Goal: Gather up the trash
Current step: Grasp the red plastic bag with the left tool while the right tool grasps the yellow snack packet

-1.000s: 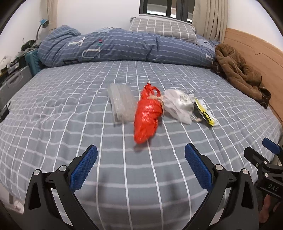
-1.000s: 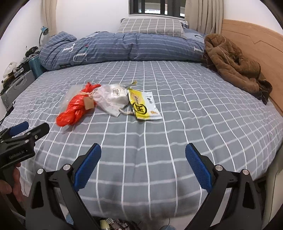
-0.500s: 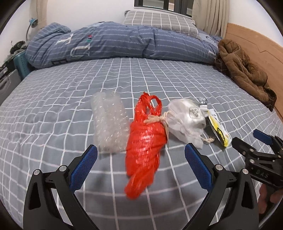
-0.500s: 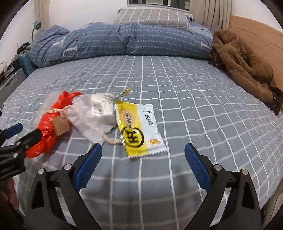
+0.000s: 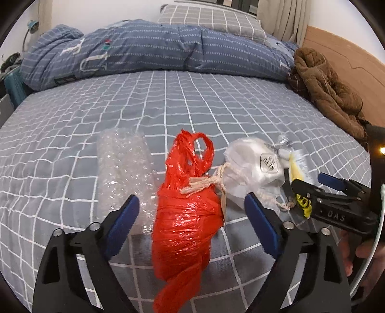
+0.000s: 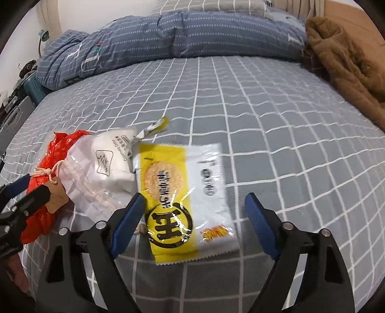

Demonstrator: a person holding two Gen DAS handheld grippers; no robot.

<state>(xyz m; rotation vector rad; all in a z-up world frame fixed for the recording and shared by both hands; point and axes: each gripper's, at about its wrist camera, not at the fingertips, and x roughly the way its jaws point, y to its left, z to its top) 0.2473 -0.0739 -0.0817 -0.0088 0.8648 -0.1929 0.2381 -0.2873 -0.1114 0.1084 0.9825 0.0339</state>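
Note:
Trash lies in a row on the grey checked bed. A red plastic bag [image 5: 187, 224] lies between the open jaws of my left gripper [image 5: 192, 214]. Left of it is a sheet of bubble wrap [image 5: 125, 166]; right of it is a white drawstring pouch [image 5: 252, 168]. A yellow and white snack wrapper [image 6: 182, 195] lies flat between the open jaws of my right gripper [image 6: 192, 214]. The pouch [image 6: 103, 166] and red bag [image 6: 41, 192] show left of it. Each gripper appears at the edge of the other's view.
A rolled blue duvet [image 5: 156, 48] and a checked pillow [image 5: 211, 19] lie along the far side of the bed. A brown jacket [image 5: 329, 91] is heaped at the right by the wooden headboard [image 5: 349, 50]. Clutter stands off the bed's left side.
Both grippers have moved forward and down toward the bed. The red bag now lies between the left jaws and the snack wrapper between the right jaws. Both stay open.

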